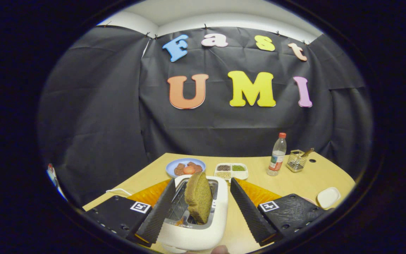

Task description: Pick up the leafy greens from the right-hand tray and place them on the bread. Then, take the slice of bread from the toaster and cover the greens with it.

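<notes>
A white toaster (220,211) stands on the wooden table, directly between and below my fingers. A brown slice of bread (198,202) sticks upright out of its slot, leaning slightly. My gripper (200,203) is open, its two fingers spread to either side of the toaster and the slice, touching neither. An orange tray (259,192) shows behind the right finger and another orange tray (150,193) behind the left finger; their contents are hidden by the fingers.
Beyond the toaster lie a blue plate (174,165) with reddish food and a white divided dish (232,171) of seeds. A plastic bottle (277,155) and a glass holder (296,161) stand at the back right. A small white dish (328,197) sits near the right edge.
</notes>
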